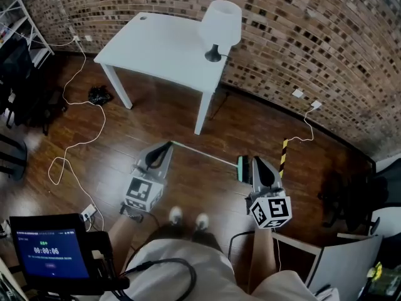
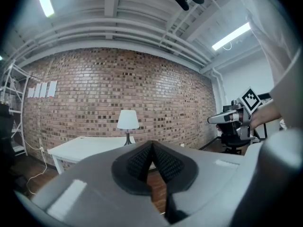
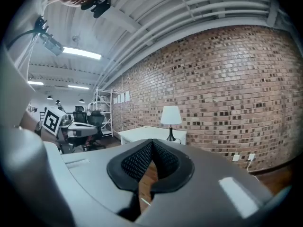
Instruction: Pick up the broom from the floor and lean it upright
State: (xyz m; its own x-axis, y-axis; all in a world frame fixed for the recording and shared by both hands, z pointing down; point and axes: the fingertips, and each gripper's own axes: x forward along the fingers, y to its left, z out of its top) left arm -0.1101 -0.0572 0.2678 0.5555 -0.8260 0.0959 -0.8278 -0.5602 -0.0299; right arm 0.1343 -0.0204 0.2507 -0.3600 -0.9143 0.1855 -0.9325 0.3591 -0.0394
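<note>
While I stand on the dark wooden plank floor (image 1: 188,190), a thin white cable (image 1: 94,133) loops over the boards at the left of the head view. Right of it, at lower centre, is my left gripper (image 1: 164,149), grey with a marker cube. In its own view its black ribbed pads (image 2: 139,163) are pressed together at the tips, with nothing between them.

Above it, in the upper middle of the frame, a white rectangular table (image 1: 156,46) stands near the red brick wall (image 1: 313,49). A lamp with a white shade and a black base (image 1: 220,24) sits on the table's right corner.

The broom (image 1: 207,154), a thin pale stick with a green head, lies flat on the floor between my two grippers. Its stick end is just beside the left tips and its head is just beside my right gripper (image 1: 258,163). Neither one holds it, and I cannot tell whether either touches it. The right pads (image 3: 135,163) are also pressed together on nothing, with floor showing below them.
</note>
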